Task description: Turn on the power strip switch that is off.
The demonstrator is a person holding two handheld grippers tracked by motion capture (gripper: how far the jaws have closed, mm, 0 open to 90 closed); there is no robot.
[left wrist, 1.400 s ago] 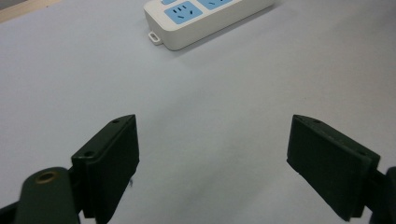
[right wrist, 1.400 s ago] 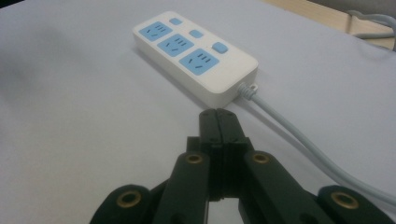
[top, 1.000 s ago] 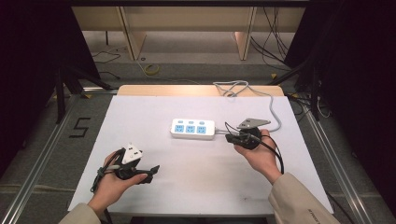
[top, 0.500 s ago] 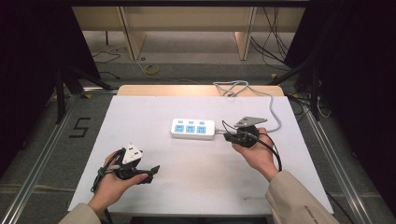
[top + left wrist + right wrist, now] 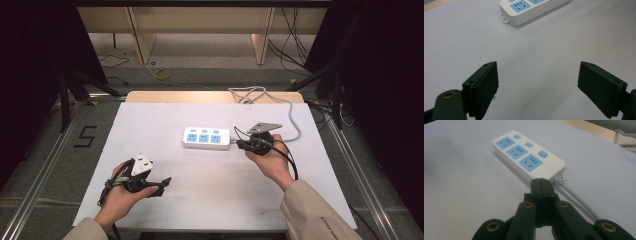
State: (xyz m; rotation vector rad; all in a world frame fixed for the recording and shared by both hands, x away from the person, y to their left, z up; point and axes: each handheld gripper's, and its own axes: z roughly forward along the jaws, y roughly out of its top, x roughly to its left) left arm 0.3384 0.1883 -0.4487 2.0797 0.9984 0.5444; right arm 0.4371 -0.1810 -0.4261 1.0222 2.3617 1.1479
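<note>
At the near left of the white surface, the left claw lies low in the person's left hand, forearm coming in from the bottom edge, the tips aimed right along the surface. Its jaws stand wide apart with nothing between them. The left gripper view shows this spread plainly, with bare surface in the gap and one corner of the power strip well ahead; the high view shows this claw small and dark.

The white power strip, with three blue sockets, lies flat in the middle of the surface, its grey cable curling off to the far right edge.

The right claw is held by the right hand just beside the strip's cable end, pointing left at it. The right gripper view shows its jaws pressed together, empty, tips near the cable's exit without clearly touching.

Compared with a second ago, both hands sit in much the same places, and the strip has not moved.
</note>
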